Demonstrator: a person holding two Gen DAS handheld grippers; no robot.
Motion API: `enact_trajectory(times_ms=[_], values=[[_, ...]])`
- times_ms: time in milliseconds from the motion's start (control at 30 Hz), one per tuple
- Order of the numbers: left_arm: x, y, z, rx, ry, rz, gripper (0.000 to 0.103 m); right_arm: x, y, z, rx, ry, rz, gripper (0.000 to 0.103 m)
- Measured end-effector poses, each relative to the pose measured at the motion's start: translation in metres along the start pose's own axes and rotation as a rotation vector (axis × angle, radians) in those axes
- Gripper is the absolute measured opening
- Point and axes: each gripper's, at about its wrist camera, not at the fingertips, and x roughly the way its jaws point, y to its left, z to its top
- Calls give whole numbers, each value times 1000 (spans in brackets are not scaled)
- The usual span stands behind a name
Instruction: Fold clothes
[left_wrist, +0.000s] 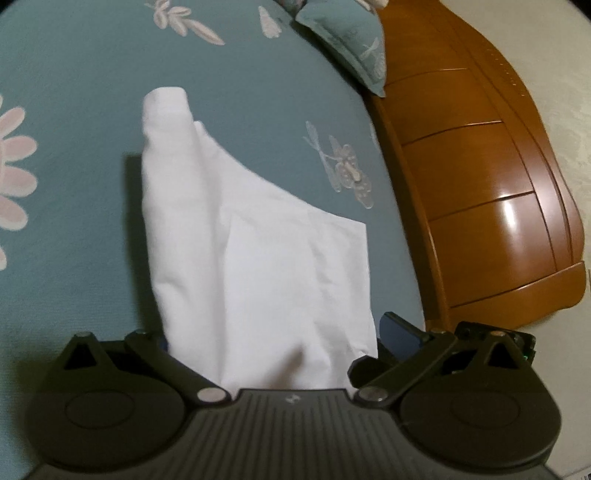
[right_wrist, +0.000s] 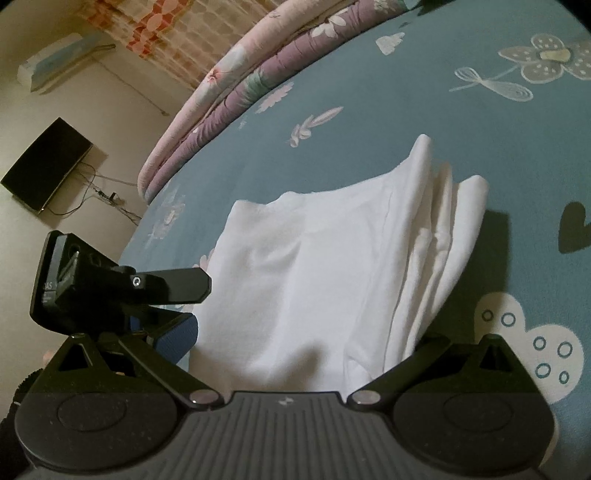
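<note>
Here, a white garment (left_wrist: 258, 258) hangs lifted above a teal flowered bed (left_wrist: 74, 184), its near edge gathered into both tools while its far end trails down onto the sheet toward the wooden headboard (left_wrist: 480, 166). The left hand-held gripper (left_wrist: 273, 354) appears clenched on that near edge, the cloth running straight into its mouth; the fingertips themselves are buried in fabric. The right hand-held gripper (right_wrist: 295, 354) looks the same, grasping the cloth (right_wrist: 314, 258) beside it, with the other tool's black body visible at its left. Several layers show along the garment's right side, so it is already doubled at least once. Judged from this, a fold is being carried: doing it well means keeping both grips level and the held edge taut, lowering it squarely over the part resting on the bed, and letting go only once the edges line up. A folded quilt (right_wrist: 229, 92) lies along the bed's far edge.
</note>
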Motion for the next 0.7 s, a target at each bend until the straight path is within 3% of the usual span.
enact_trajectory(times_ms=[233,700], values=[[1,-12,-2,27,-1,-19,100,-14,8,1,-46,-1,-50,103],[52,-68,10,92,55,-54,101,-67,-16,13,-33,-64,-116,103]])
